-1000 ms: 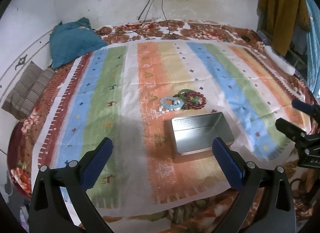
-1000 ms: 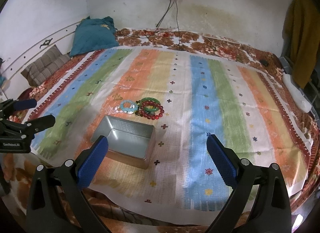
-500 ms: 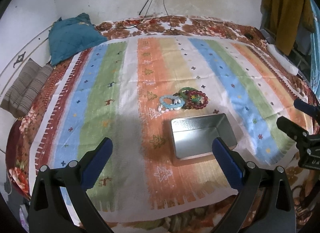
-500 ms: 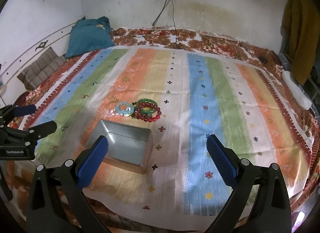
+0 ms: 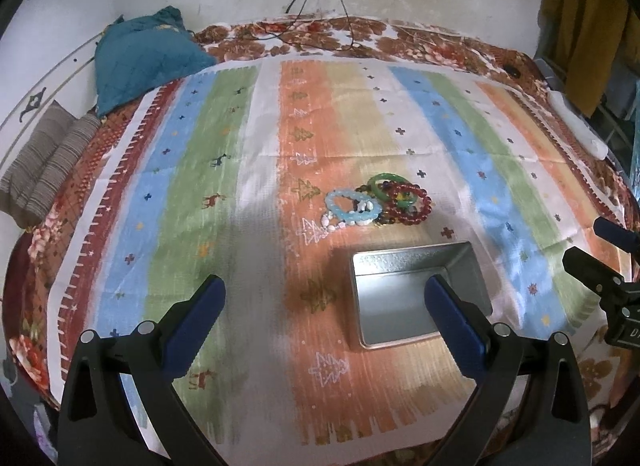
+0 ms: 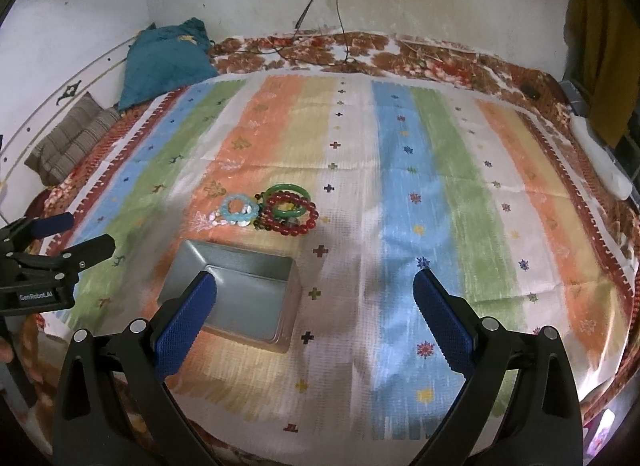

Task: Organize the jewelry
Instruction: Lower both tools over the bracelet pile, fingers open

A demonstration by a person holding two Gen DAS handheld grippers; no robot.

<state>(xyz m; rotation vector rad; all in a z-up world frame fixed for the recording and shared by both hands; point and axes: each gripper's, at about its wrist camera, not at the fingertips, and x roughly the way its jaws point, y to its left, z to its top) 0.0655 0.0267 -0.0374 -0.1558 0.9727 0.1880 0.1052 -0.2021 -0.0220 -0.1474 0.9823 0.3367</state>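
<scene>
Bracelets heaped on striped cloth in left wrist view, at 12 o'clock from metal tin, near but apart; left gripper spread wide, clamping nothing, right pad overlapping tin; right gripper at 3 o'clock edge, parted.

Bracelets in right wrist view at 12 o'clock from tin; right gripper spread wide, holding nothing; left gripper at 9 o'clock, parted; teal pillow at 11 o'clock.

Black hand-held gripper arms, blue textured pads, silver screws
</scene>
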